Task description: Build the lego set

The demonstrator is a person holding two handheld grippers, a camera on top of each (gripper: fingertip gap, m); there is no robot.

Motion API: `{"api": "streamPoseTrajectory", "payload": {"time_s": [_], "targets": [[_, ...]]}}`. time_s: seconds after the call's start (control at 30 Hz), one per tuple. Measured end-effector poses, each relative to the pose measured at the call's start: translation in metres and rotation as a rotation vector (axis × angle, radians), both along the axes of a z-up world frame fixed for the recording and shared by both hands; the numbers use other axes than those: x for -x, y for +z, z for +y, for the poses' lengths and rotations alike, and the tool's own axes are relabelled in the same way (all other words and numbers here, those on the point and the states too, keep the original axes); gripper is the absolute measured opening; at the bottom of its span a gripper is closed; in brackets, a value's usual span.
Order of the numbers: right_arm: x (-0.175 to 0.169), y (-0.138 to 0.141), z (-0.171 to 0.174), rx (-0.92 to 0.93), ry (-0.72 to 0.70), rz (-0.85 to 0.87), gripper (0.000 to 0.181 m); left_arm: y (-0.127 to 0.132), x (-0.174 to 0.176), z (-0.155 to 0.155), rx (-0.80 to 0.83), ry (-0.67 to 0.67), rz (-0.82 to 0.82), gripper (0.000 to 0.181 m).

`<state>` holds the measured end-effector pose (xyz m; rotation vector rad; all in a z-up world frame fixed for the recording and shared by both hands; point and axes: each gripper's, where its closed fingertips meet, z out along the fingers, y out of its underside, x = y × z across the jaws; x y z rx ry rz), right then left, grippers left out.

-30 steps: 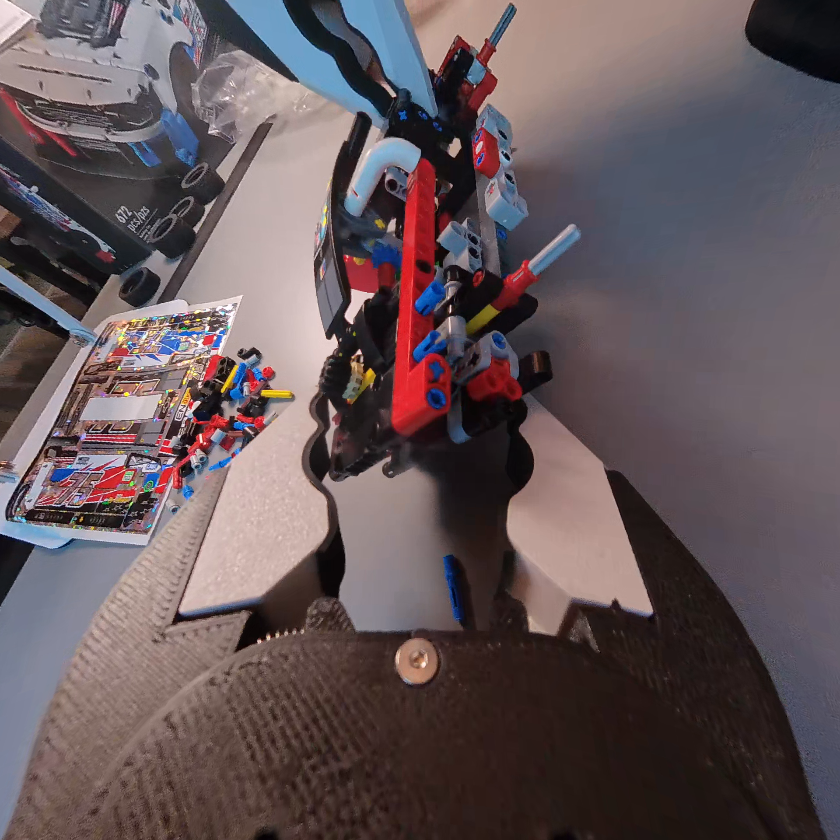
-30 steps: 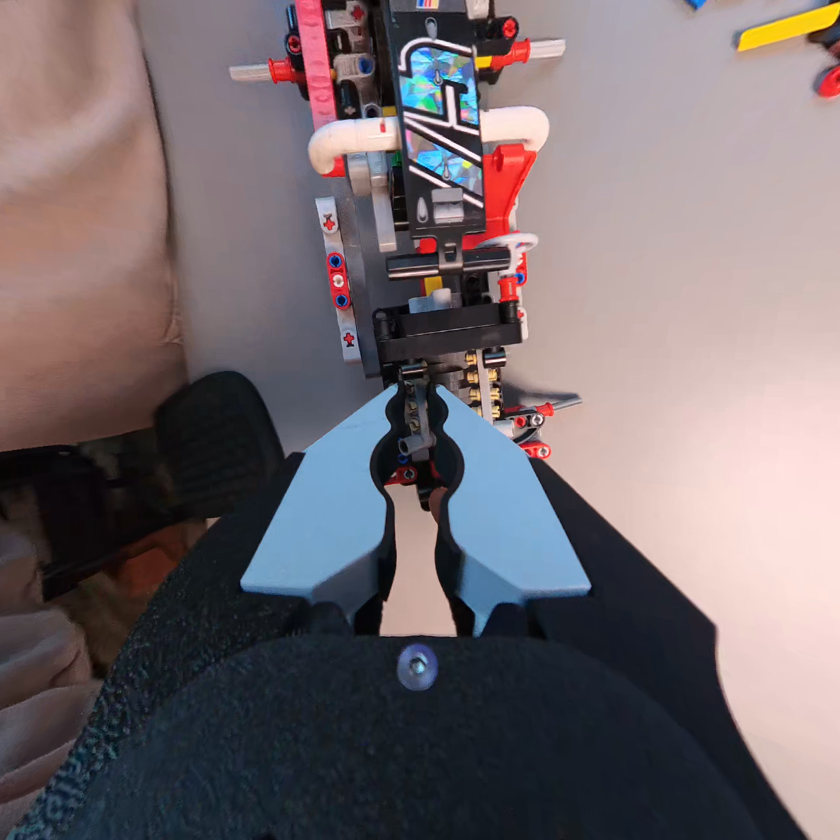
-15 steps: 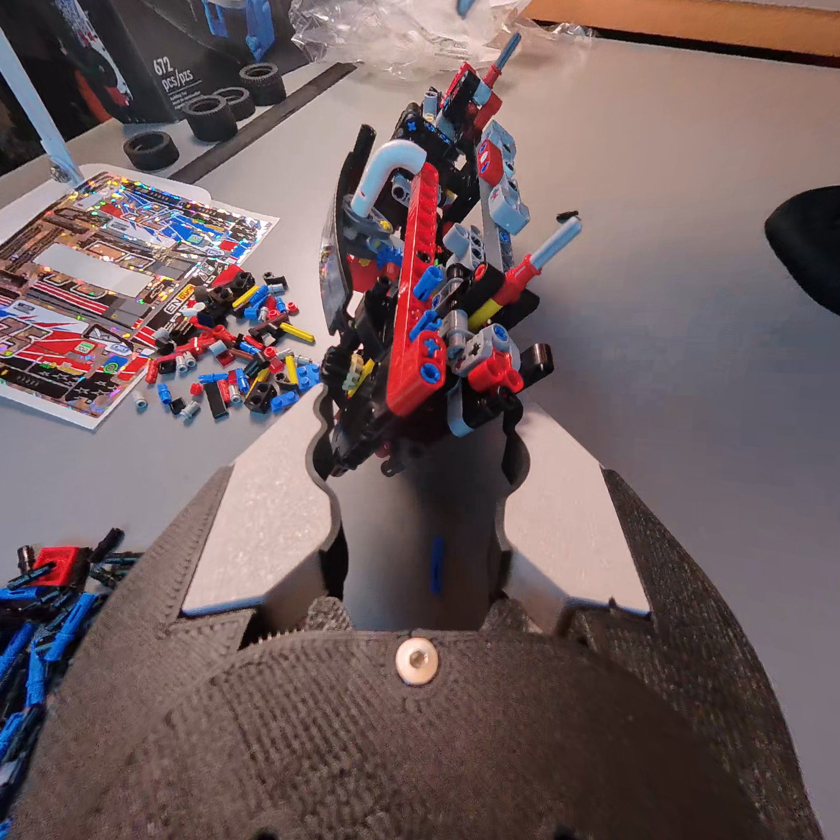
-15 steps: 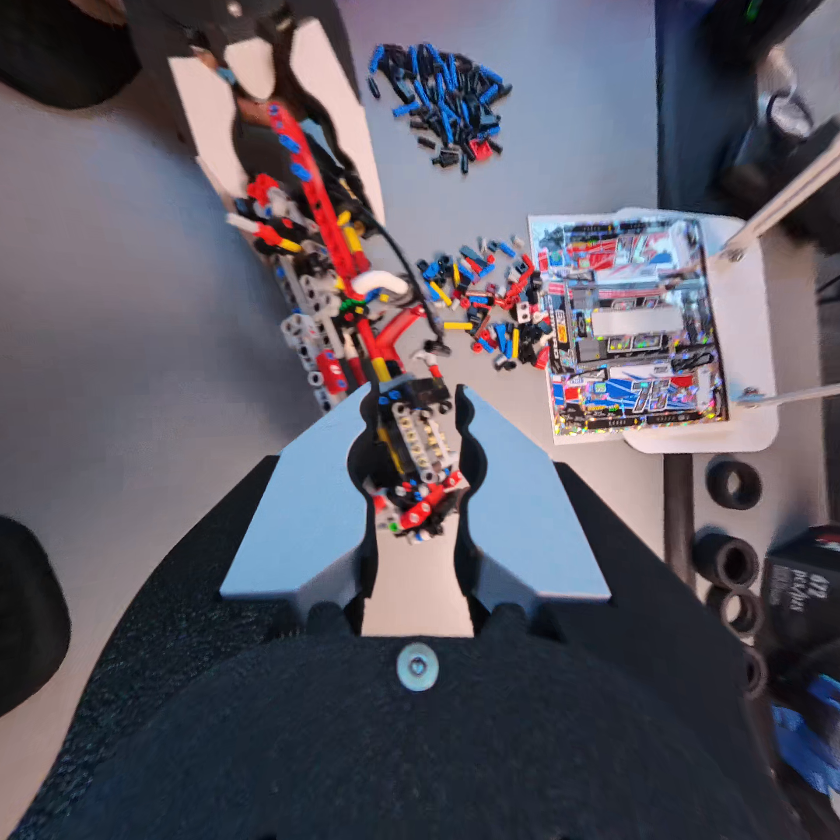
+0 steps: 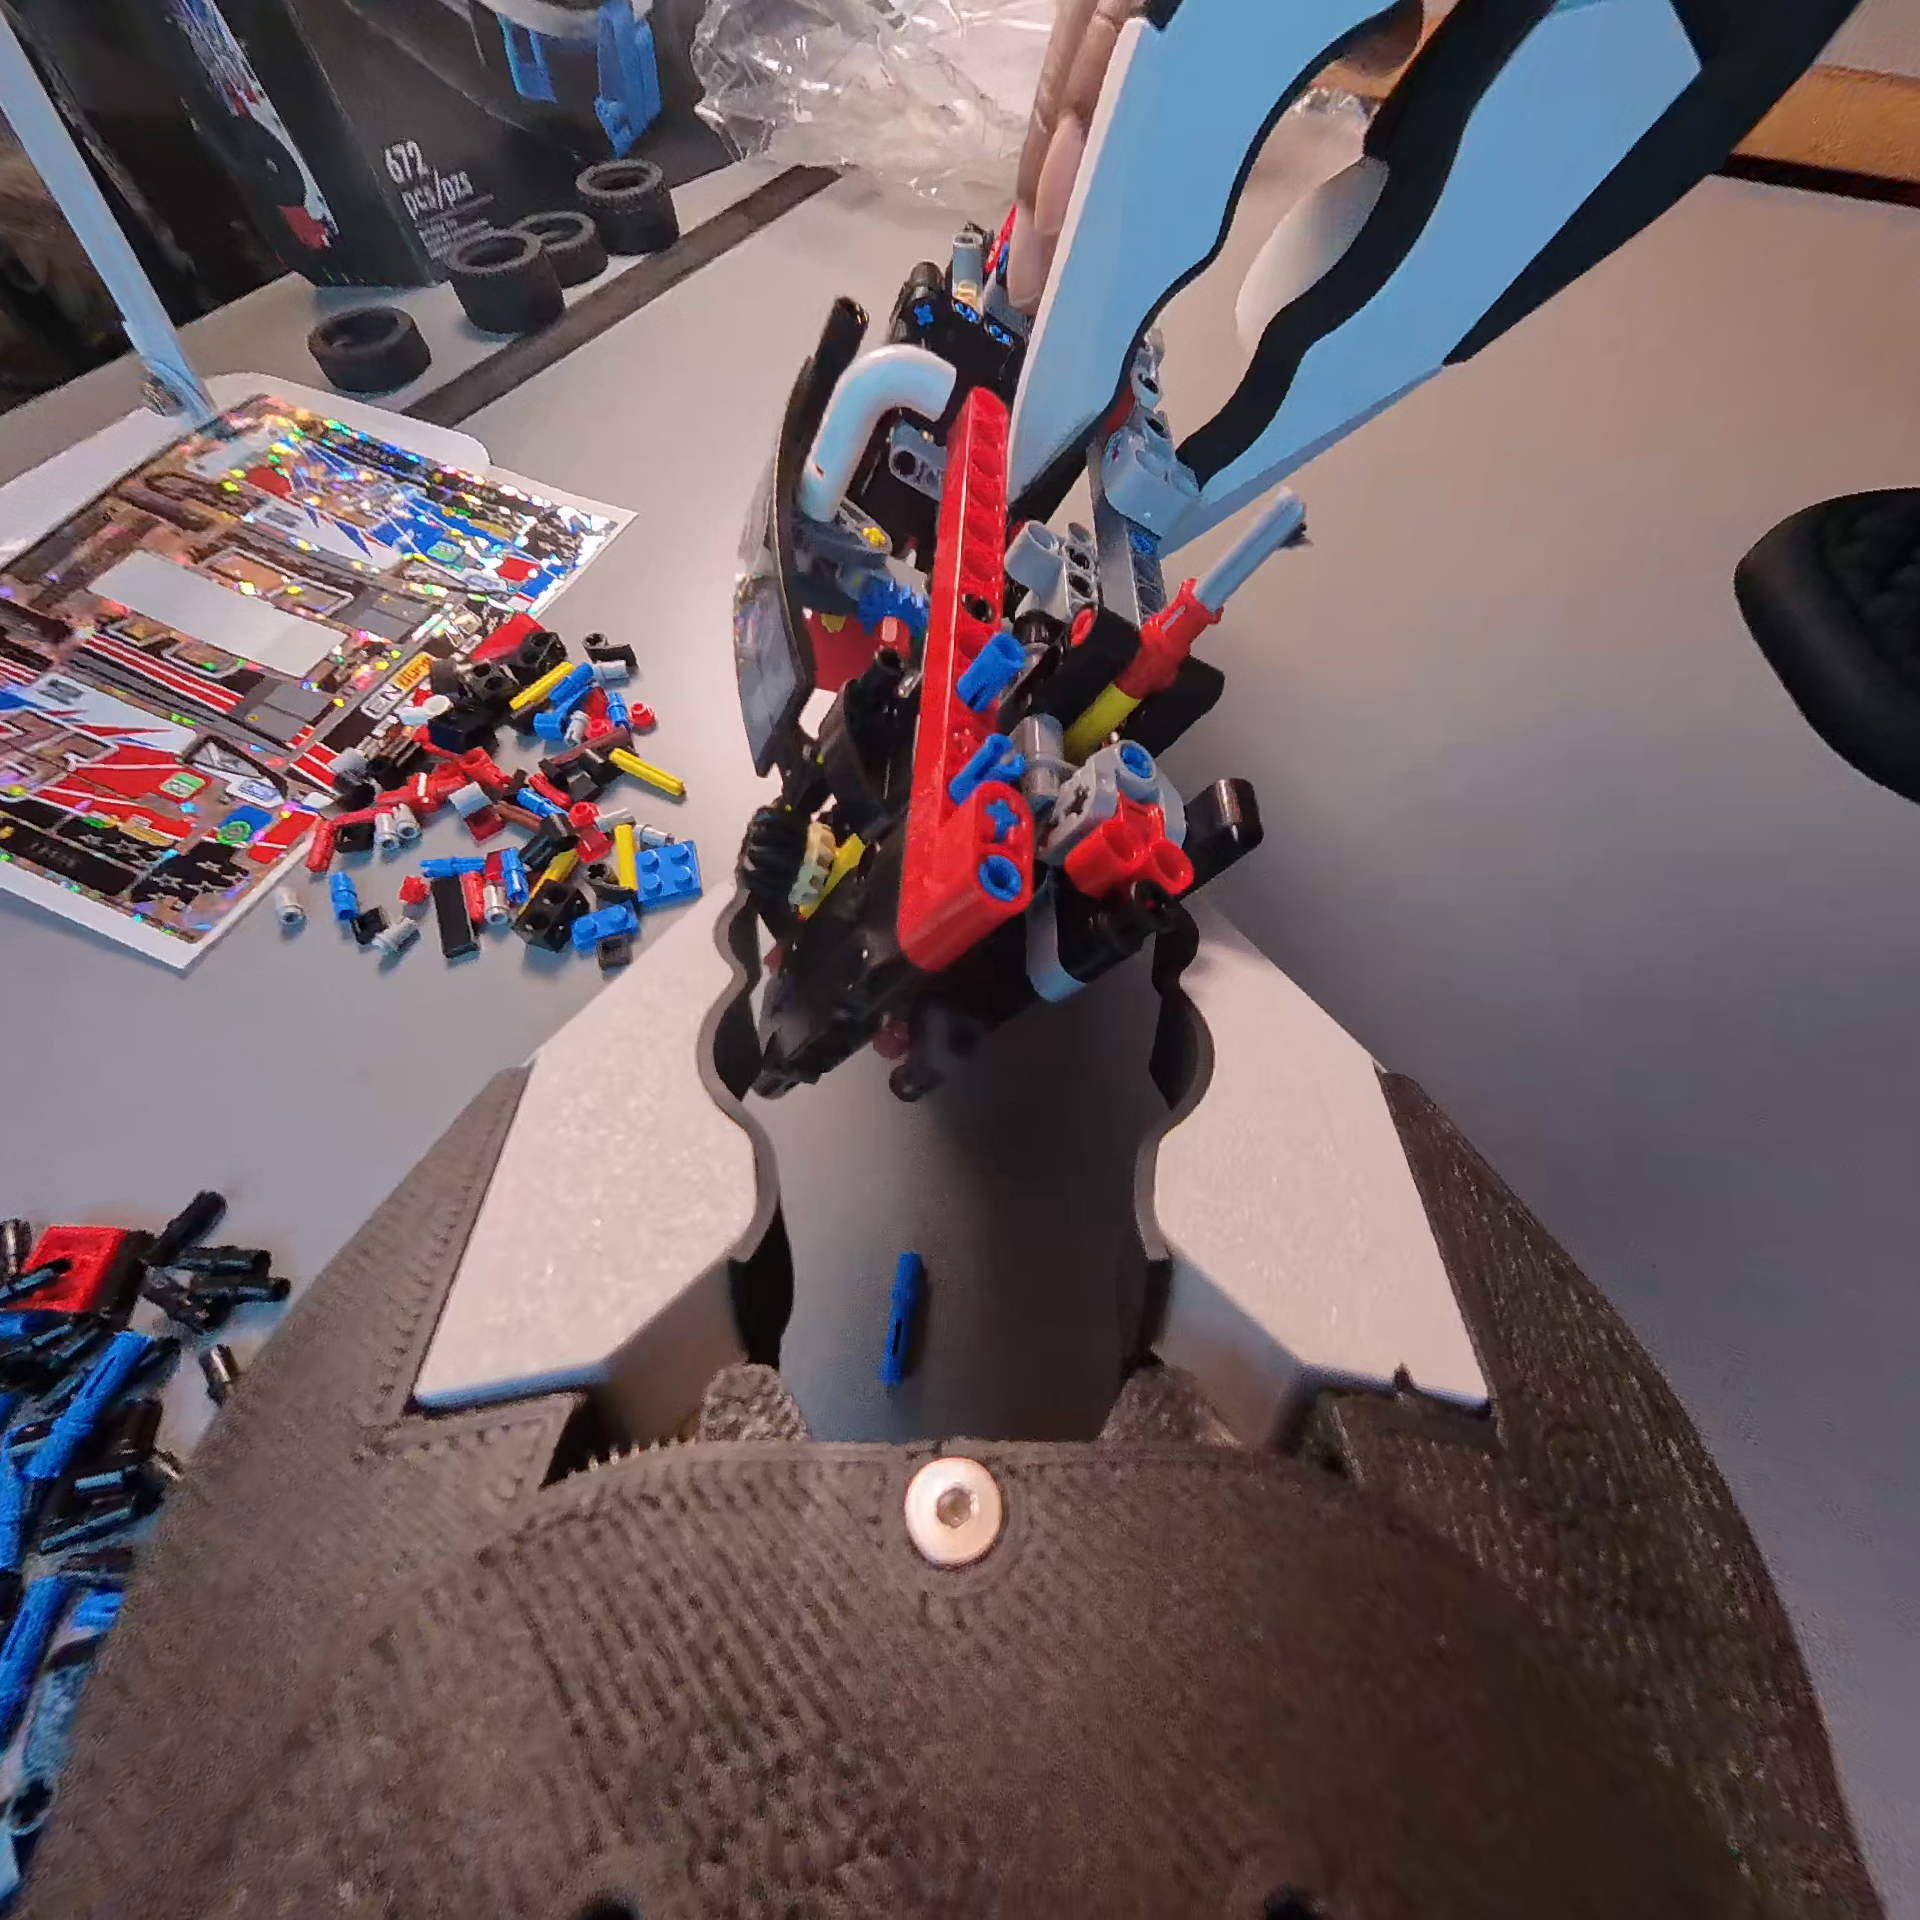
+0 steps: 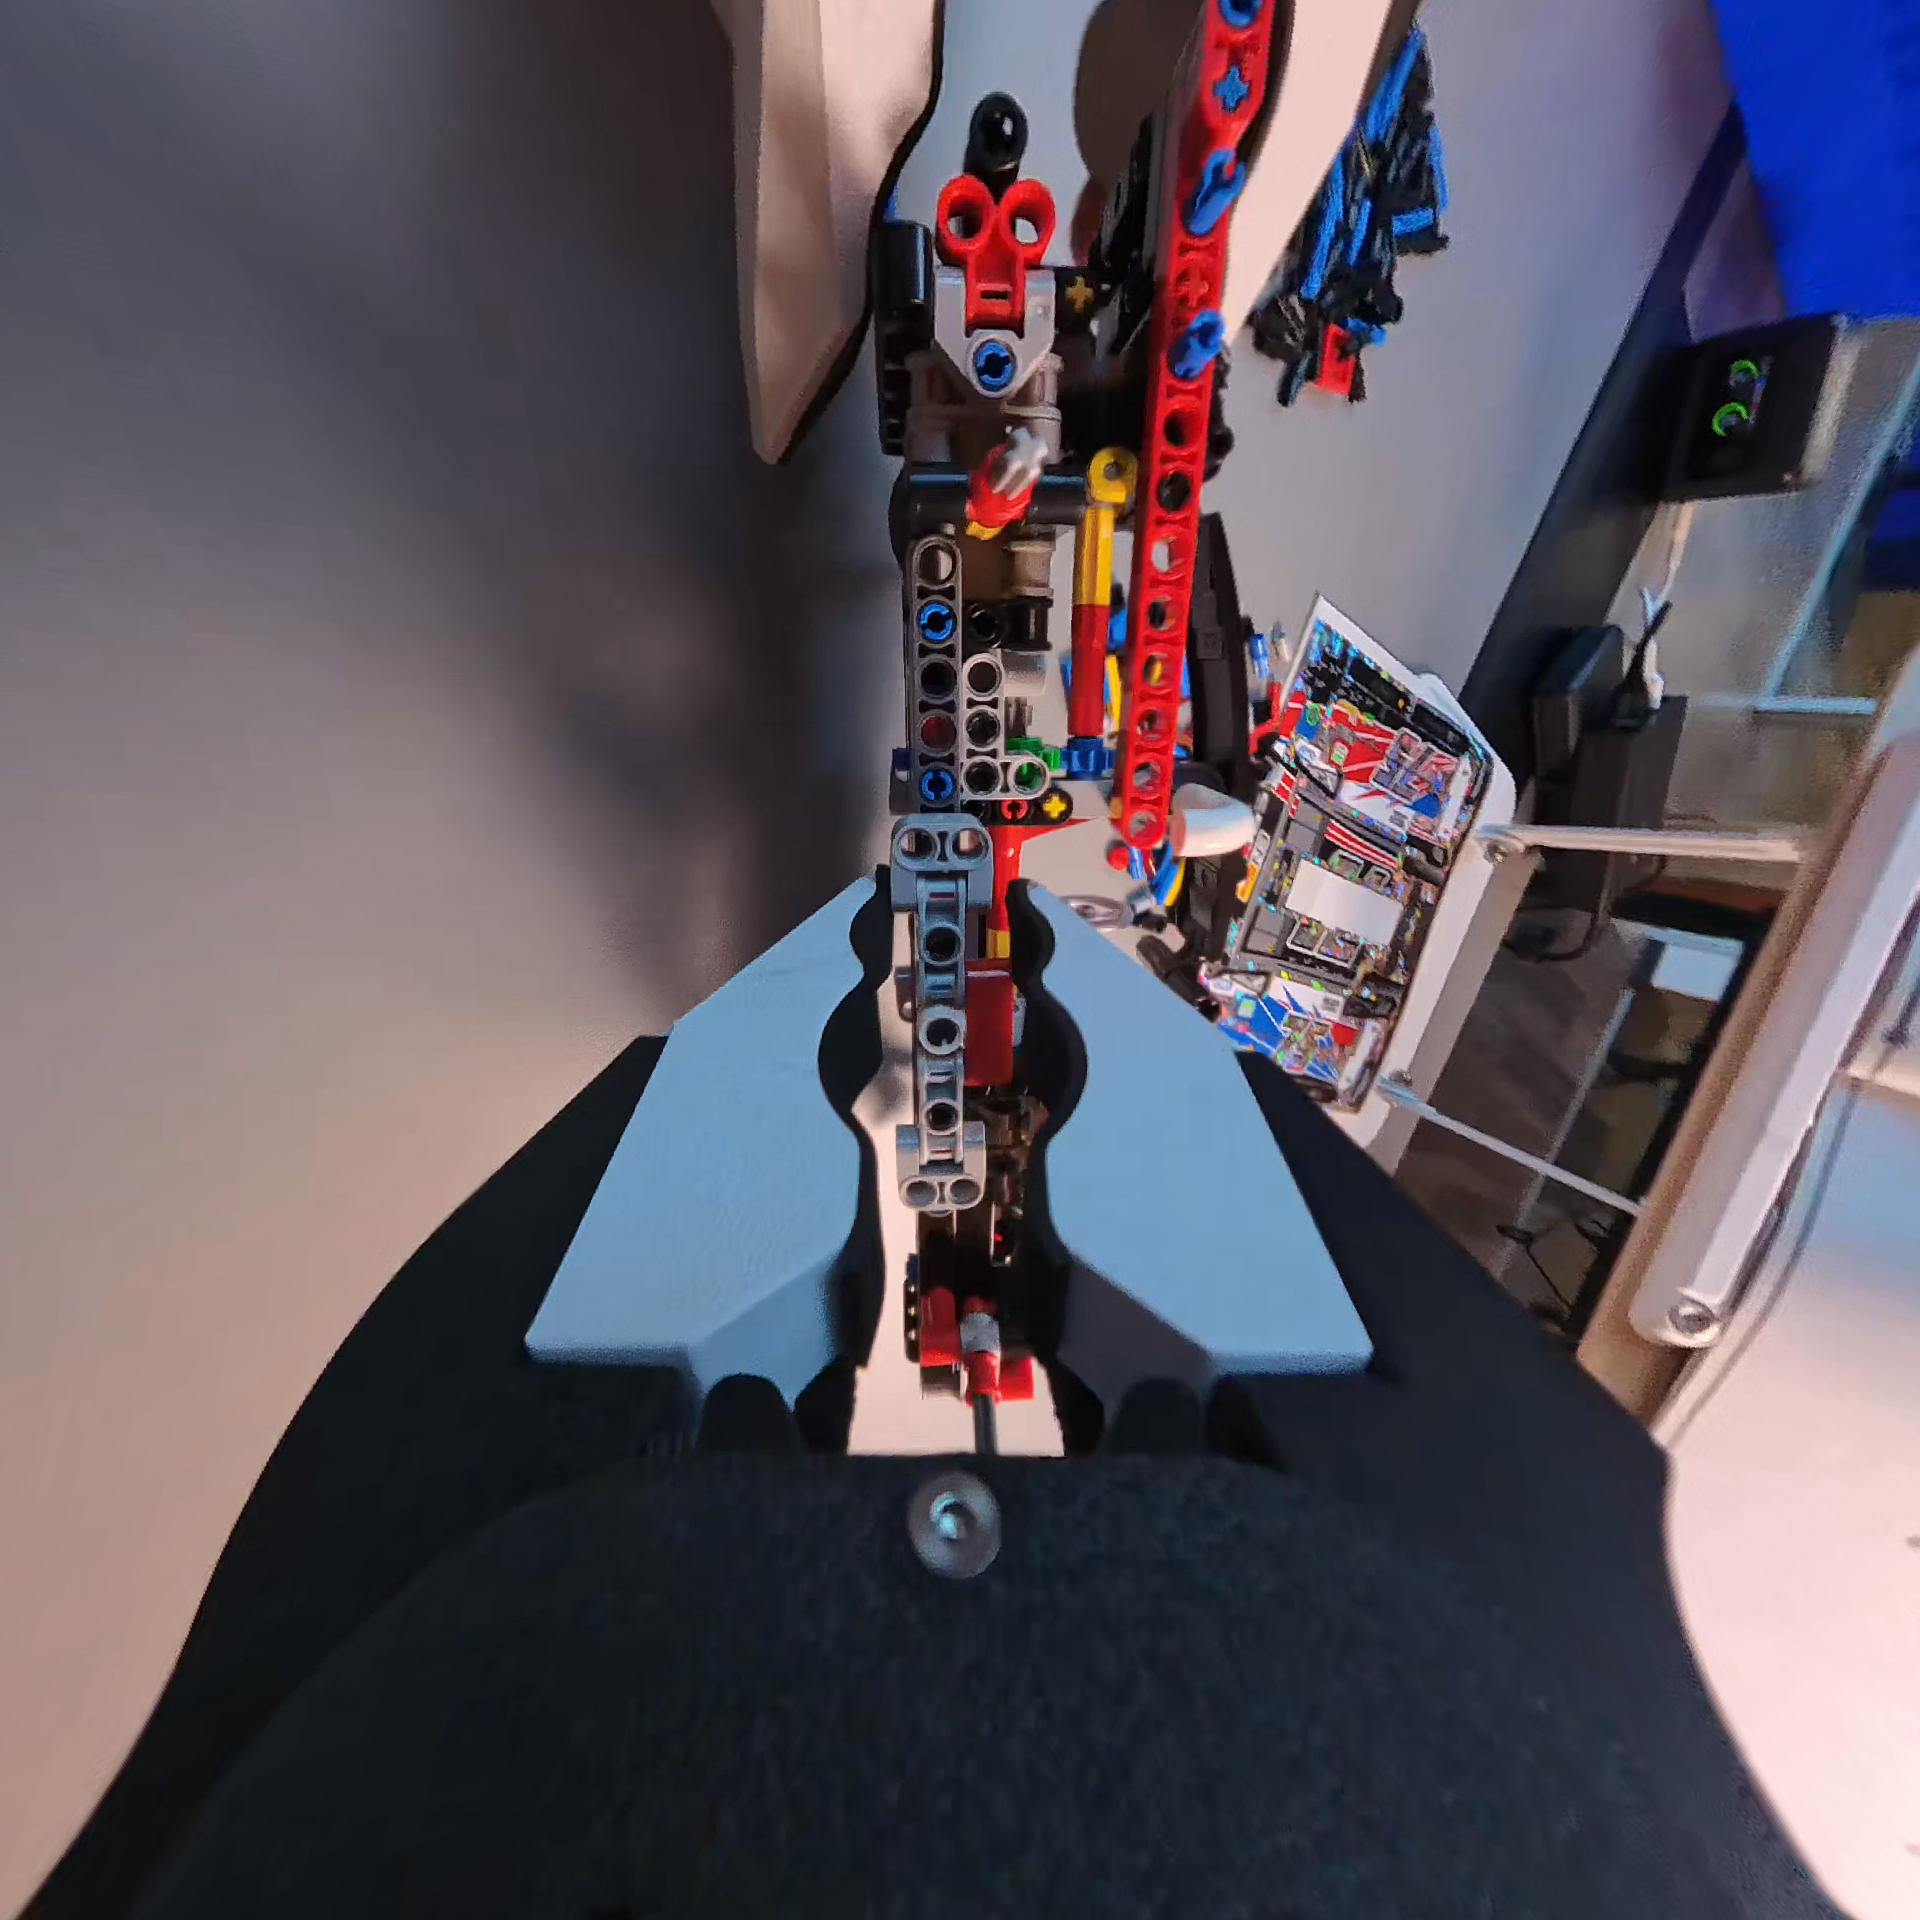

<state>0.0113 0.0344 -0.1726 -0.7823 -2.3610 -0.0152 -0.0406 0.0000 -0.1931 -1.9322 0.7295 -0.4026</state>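
— Above the grey table (image 5: 1558,935), what do the two grippers hold?

— Both hold the same lego model (image 5: 966,727), a long half-built frame of red, black and grey beams. The left gripper (image 5: 956,997) is clenched on its near end, and the model rises away from it, tilted, off the surface. The right gripper (image 6: 956,925) is closed around the other end; in its own view a grey beam and red parts sit between its jaws.

— Does the right gripper show in the left wrist view also?

— Yes, it comes in from the upper right, and its pale blue fingers (image 5: 1091,312) lie against the far part of the model.

— What lies on the table?

— Toward the left edge there is a shiny sticker sheet (image 5: 239,644), and just beside it a pile of small loose pieces (image 5: 520,790) in red, blue, yellow and black. A second heap of blue and black pins (image 5: 83,1382) lies nearer, at the left. One blue pin (image 5: 902,1317) lies alone on the table, seen between the left gripper's fingers.

— And the far side?

— Black tyres (image 5: 520,270) stand along the far edge, near a dark product box (image 5: 343,156) and a crumpled clear plastic bag (image 5: 862,83). In the right wrist view, metal frame legs (image 6: 1766,1039) show beyond the table's edge.
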Motion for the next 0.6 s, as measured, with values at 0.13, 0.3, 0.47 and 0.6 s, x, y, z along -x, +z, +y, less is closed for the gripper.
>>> {"api": "streamPoseTrajectory", "payload": {"time_s": [0.13, 0.3, 0.47, 0.6], "targets": [[0.004, 0.006, -0.006, 0.110, 0.102, -0.020, 0.017, 0.004, 0.003, 0.002, -0.134, -0.027, 0.064, 0.080], [0.006, 0.007, 0.000, 0.173, 0.108, -0.056, 0.015, 0.005, 0.004, 0.009, -0.181, -0.030, 0.096, 0.071], [0.006, 0.018, -0.002, 0.216, 0.052, 0.017, 0.022, 0.004, 0.003, 0.010, -0.179, -0.001, 0.086, 0.071], [-0.006, 0.058, -0.014, 0.411, -0.059, 0.241, 0.033, 0.004, 0.001, 0.009, -0.176, 0.006, 0.091, 0.071]]}}
